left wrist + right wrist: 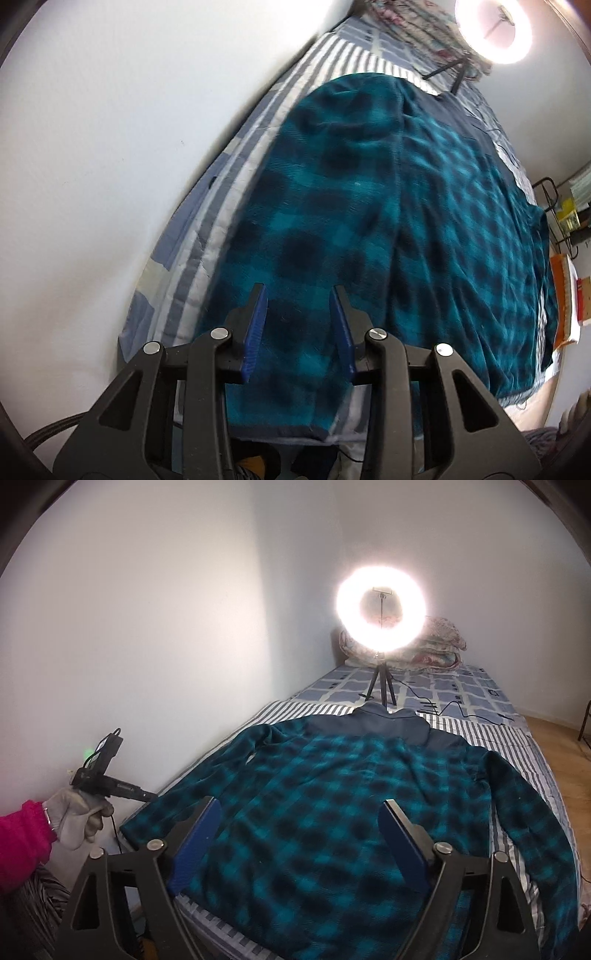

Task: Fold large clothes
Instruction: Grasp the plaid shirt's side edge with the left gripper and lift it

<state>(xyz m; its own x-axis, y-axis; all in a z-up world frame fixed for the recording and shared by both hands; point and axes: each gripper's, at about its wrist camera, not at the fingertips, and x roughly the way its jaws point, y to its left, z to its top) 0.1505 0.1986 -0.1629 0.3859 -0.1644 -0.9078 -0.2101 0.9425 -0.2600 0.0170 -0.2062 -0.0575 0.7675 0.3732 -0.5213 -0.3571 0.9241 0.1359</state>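
A teal and dark plaid fleece jacket point(332, 794) with a navy yoke and collar lies spread flat on the bed point(476, 686), sleeves out to both sides. My right gripper point(300, 801) hovers open and wide over the jacket's lower body, nothing between its blue pads. At the left, a gloved hand point(77, 816) in a pink sleeve holds my left gripper point(149, 795), whose tip is at the end of the jacket's left sleeve. In the left wrist view the left gripper point(298, 291) points down at the plaid fabric point(332, 221), its pads partly apart with flat cloth showing behind the gap.
A lit ring light point(380, 616) on a small tripod point(380, 686) stands on the bed just beyond the collar, its cable trailing right. Folded quilts point(439, 642) are stacked at the bed's head. A white wall runs along the left; wooden floor point(565, 760) lies to the right.
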